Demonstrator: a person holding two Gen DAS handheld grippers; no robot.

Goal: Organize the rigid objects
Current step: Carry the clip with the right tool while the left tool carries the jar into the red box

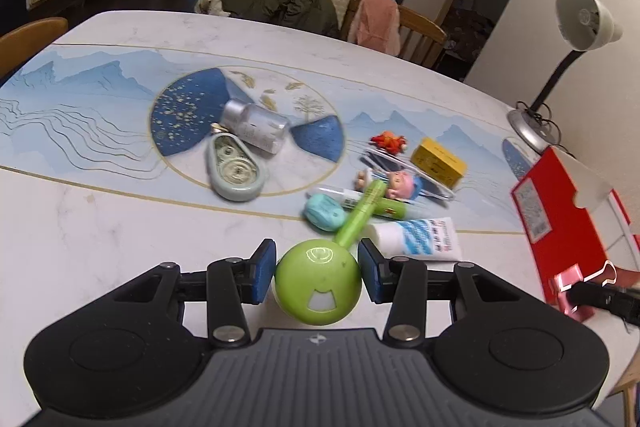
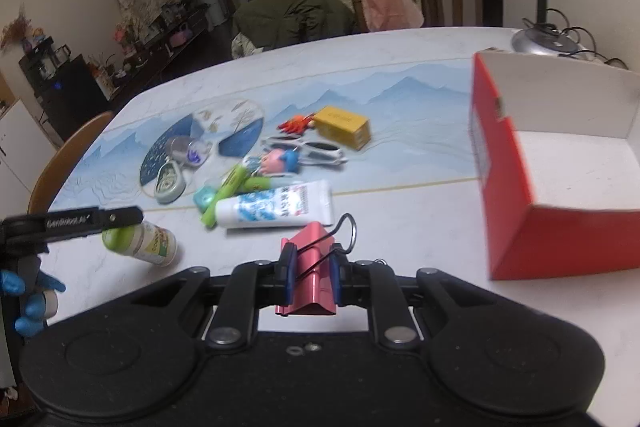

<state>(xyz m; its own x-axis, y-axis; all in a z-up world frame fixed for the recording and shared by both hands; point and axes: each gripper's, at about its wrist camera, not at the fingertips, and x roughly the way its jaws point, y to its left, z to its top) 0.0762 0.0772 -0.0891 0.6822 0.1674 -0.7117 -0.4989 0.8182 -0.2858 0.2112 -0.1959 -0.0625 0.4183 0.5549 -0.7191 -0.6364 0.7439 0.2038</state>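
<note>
While the left claw [image 1: 319,267] clamps the green cap of a bottle [image 2: 154,241] between both pads, the right claw [image 2: 311,277] is nearly closed on a pink binder clip [image 2: 310,267], both clear of the worktop [image 1: 120,235]. Red box [image 2: 560,163] sits open at 2 o'clock of the right claw. Loose pile at 12 o'clock: tube [image 2: 276,207], green pen [image 1: 356,219], figurine [image 1: 400,185], yellow box [image 1: 438,161], tape dispenser [image 1: 236,171], silver jar [image 1: 256,125].
</note>
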